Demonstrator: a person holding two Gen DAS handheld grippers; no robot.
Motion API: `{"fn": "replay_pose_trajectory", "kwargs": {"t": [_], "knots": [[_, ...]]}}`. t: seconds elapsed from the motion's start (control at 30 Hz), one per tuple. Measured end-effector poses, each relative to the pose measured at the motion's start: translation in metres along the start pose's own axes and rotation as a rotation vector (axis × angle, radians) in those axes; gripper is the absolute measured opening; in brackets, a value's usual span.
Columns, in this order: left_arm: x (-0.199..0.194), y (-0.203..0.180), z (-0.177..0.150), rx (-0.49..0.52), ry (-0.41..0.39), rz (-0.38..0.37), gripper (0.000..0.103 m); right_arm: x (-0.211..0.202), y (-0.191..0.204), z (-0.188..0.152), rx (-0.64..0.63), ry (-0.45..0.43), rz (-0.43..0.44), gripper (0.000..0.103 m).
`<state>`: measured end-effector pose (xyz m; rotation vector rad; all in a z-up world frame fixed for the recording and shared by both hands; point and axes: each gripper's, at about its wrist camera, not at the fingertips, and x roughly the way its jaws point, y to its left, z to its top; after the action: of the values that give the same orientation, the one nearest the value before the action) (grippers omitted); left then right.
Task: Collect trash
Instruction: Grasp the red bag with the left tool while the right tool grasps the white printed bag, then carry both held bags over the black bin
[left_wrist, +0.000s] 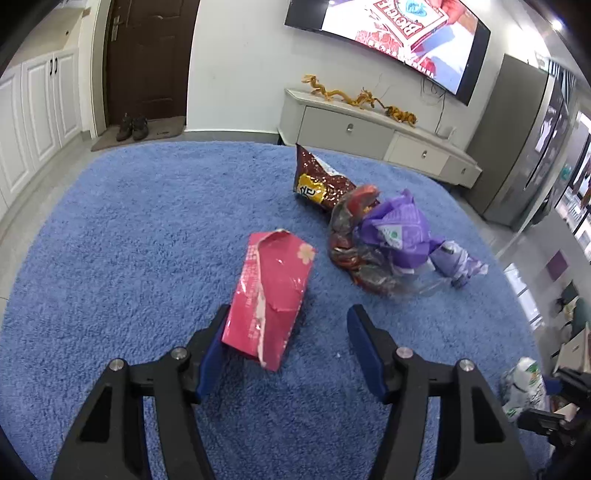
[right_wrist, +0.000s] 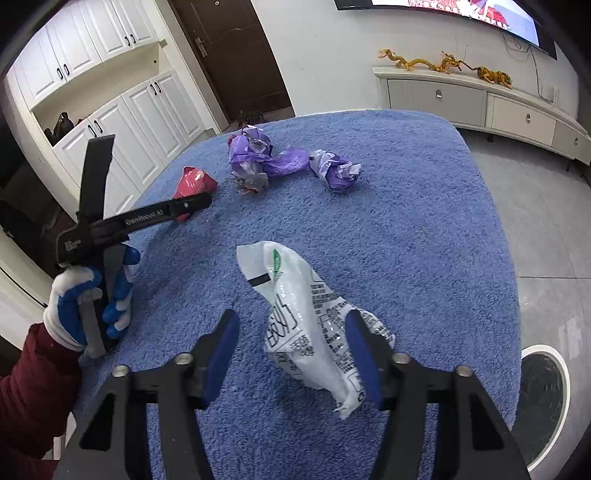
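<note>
On the left, the left hand-held gripper (left_wrist: 286, 332) is hanging over the blue carpet (left_wrist: 129, 240), its jaws standing apart. The torn pink box (left_wrist: 269, 295) is lying between them, its near corner against the left blue pad (left_wrist: 212, 354), while the right pad is standing clear of it, so nothing is being squeezed. Further right on the carpet, a dark red snack bag (left_wrist: 321, 181) is lying beside a heap of clear and purple plastic wrappers (left_wrist: 384, 240). From the right wrist view, a white and blue gloved hand (right_wrist: 85, 302) with a dark red sleeve is gripping the left tool's handle. To the right of it, the right hand-held gripper (right_wrist: 291, 350) is sitting around a crumpled white plastic bag (right_wrist: 314, 325) on the carpet. The bag is touching the right pad (right_wrist: 364, 354), and a gap is showing at the left pad, so the jaws are not clamping it. At the far right, a round white-rimmed bin (right_wrist: 554, 406) is standing on the grey floor beside the carpet.
</note>
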<state>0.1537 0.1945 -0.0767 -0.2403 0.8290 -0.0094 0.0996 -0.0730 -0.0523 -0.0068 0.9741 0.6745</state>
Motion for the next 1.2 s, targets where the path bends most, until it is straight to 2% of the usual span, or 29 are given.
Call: {"fn": "replay_pose_trajectory", "kwargs": {"t": [0.07, 0.17, 0.27, 0.5, 0.77, 0.8, 0.83, 1.2], "knots": [[0.003, 0.007, 0.000, -0.030, 0.011, -0.026, 0.048, 0.000, -0.004, -0.001, 0.015, 0.000, 0.004, 0.034], [0.003, 0.016, -0.001, -0.072, 0.003, -0.049, 0.032, -0.003, -0.007, -0.004, 0.032, -0.004, 0.022, 0.029], [-0.004, 0.018, -0.005, -0.081, -0.012, -0.067, 0.031, -0.009, -0.005, -0.008, 0.035, -0.012, 0.021, 0.026], [-0.036, 0.000, -0.025, -0.020, -0.047, -0.072, 0.030, -0.032, -0.002, -0.017, 0.054, -0.047, 0.030, 0.025], [-0.098, -0.043, -0.059, 0.066, -0.132, -0.045, 0.030, -0.066, 0.005, -0.029, 0.081, -0.111, 0.029, 0.025], [-0.106, -0.049, -0.063, 0.074, -0.144, -0.046, 0.026, -0.070, 0.006, -0.031, 0.084, -0.120, 0.026, 0.025], [-0.110, -0.052, -0.063, 0.079, -0.149, -0.046, 0.023, -0.074, 0.007, -0.032, 0.086, -0.127, 0.019, 0.025], [-0.167, -0.090, -0.087, 0.161, -0.250, -0.067, 0.022, -0.107, 0.020, -0.038, 0.077, -0.197, -0.017, 0.025]]}}
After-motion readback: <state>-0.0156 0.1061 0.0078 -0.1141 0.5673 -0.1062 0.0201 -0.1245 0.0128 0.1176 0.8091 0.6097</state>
